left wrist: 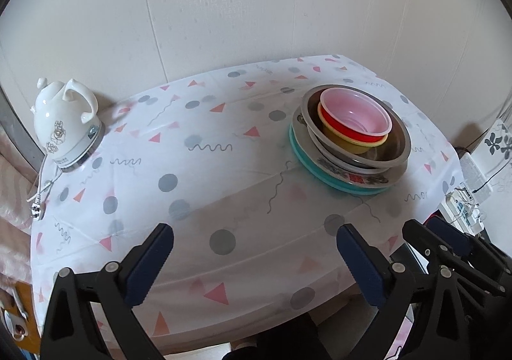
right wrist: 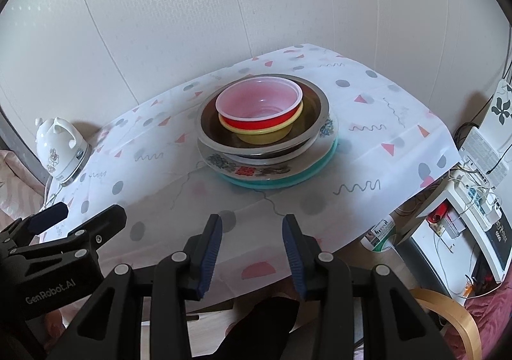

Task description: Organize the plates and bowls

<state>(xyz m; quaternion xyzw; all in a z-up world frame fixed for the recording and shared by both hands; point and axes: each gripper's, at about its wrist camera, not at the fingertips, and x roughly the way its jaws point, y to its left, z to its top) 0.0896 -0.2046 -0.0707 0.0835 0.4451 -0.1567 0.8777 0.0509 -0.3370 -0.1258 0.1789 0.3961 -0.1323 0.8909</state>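
Three bowls (right wrist: 259, 110), two plates (right wrist: 272, 172), one kettle (right wrist: 60, 148)

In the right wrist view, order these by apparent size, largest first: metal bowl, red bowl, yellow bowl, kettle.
1. metal bowl
2. red bowl
3. yellow bowl, mostly hidden, so unsure
Kettle: not ranked; it stands farther off at the picture's distorted edge.

Both wrist views look down across the table (left wrist: 243, 270), sharing the dish stack (right wrist: 265, 142).
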